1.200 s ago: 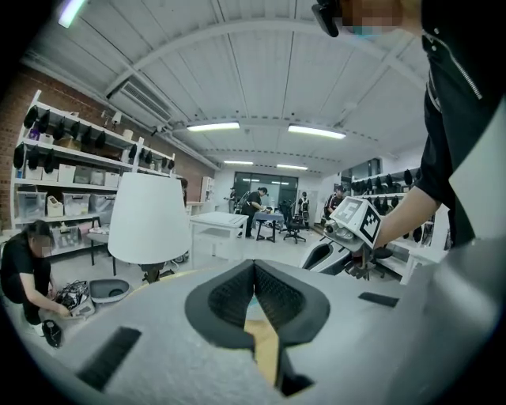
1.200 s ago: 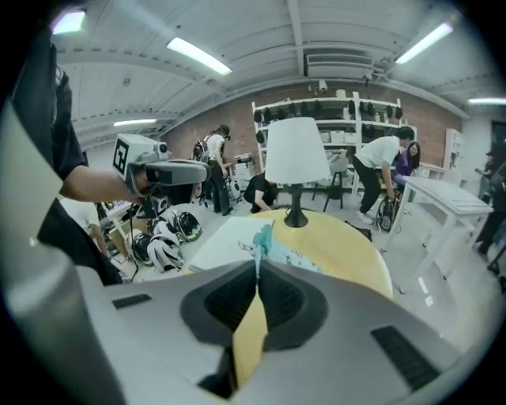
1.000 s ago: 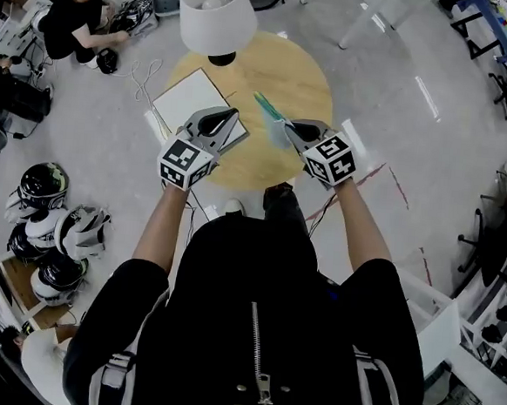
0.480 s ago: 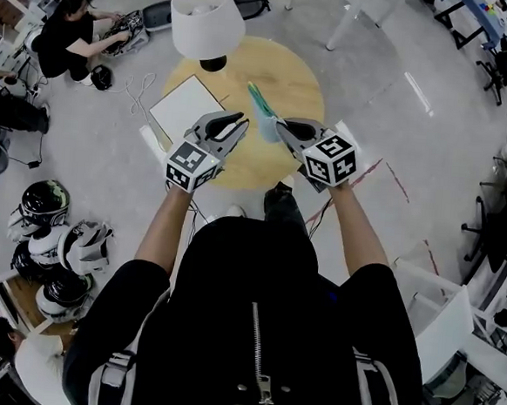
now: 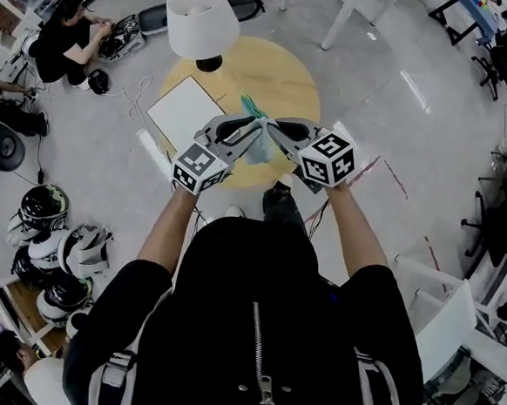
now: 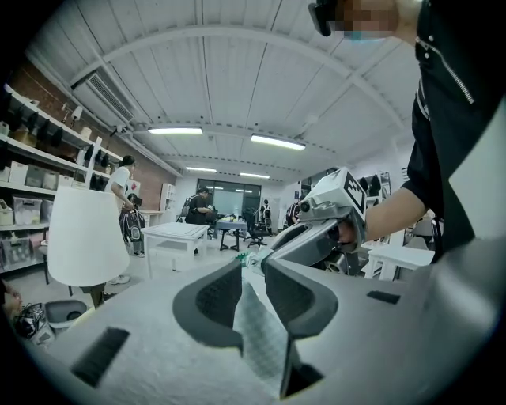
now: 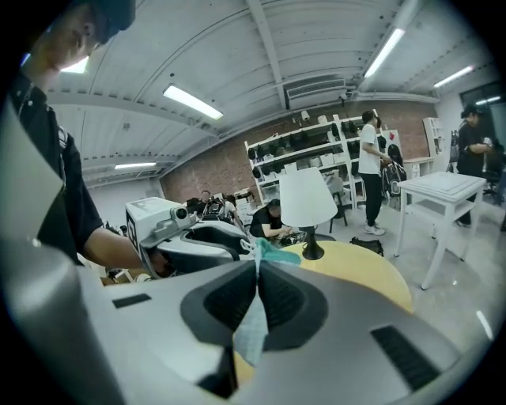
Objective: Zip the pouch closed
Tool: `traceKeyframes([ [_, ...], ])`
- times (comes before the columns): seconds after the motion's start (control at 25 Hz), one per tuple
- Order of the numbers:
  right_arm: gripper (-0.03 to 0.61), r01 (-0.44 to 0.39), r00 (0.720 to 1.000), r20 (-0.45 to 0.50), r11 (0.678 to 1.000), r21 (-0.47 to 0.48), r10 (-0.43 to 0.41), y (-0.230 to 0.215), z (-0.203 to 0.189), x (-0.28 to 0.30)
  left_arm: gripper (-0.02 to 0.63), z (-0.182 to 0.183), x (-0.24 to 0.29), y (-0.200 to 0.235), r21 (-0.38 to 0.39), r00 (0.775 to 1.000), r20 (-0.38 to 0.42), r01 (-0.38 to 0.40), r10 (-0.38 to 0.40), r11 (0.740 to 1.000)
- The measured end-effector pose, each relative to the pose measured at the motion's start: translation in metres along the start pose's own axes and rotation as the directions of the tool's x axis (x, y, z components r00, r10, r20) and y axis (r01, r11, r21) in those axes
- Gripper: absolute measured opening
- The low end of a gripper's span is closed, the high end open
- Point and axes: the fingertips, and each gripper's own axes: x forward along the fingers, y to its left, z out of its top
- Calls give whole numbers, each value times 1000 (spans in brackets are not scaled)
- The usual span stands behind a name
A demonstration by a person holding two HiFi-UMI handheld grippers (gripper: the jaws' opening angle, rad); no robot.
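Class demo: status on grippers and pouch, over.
Right gripper shut on pouch, above table. Left gripper jaws opening, pouch between them. Nothing blocking.

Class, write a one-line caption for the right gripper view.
Right gripper shut on the teal pouch above the round table.

Right gripper (image 7: 257, 265) jaws pinch the teal pouch (image 7: 250, 331) tight; round table (image 7: 371, 273) and lamp (image 7: 308, 198) beyond.
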Motion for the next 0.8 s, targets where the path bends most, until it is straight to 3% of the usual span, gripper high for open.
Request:
traceKeyframes([
  [0.28,15,-20,1000,-6,1000,6,20,10,-5,4,9,-1,-1,-2,14,1000,15,-7,7,1000],
  [0.56,14,-20,1000,-15,1000,-8,20,10,-6,8,5,-3,-2,3,45,1000,-3,-13,13,999],
  [0.8,14,-11,1000,-25,1000,-13,10,10,-10,6,5,-8,-1,5,26,1000,-22,-12,12,1000],
])
